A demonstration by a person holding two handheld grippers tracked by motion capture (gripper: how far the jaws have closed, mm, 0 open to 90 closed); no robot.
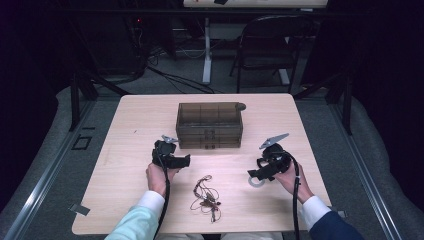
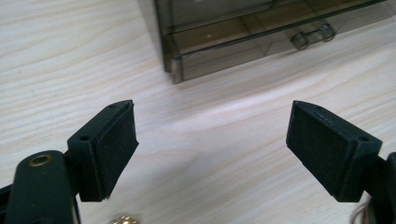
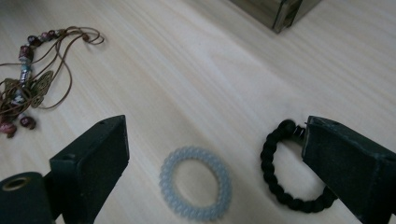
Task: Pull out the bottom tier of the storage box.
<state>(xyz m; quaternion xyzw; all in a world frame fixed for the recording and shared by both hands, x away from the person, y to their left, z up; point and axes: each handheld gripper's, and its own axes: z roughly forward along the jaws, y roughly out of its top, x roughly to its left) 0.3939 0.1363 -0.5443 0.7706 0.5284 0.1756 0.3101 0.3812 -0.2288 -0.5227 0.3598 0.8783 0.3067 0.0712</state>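
Lying flat on the table (image 1: 125, 120) at the lower middle of the right gripper view, a pale translucent coil hair tie (image 3: 195, 183) is framed between the widely parted jaws of the right gripper (image 3: 224, 163), untouched by either pad. Just beside it, at the lower right, a black beaded bracelet (image 3: 280, 172) is partly covered by the right-hand jaw. A brown cord necklace (image 3: 32, 79) with beads is seen at the upper left, well apart. In the high view, the right gripper (image 1: 260, 175) is held low at the lower right, tilted toward the frame's centre. The left gripper (image 1: 182, 160) is held left of centre, its jaws spread wide over bare wood. A smoked transparent drawer organizer (image 1: 210, 125) is set beyond both grippers.
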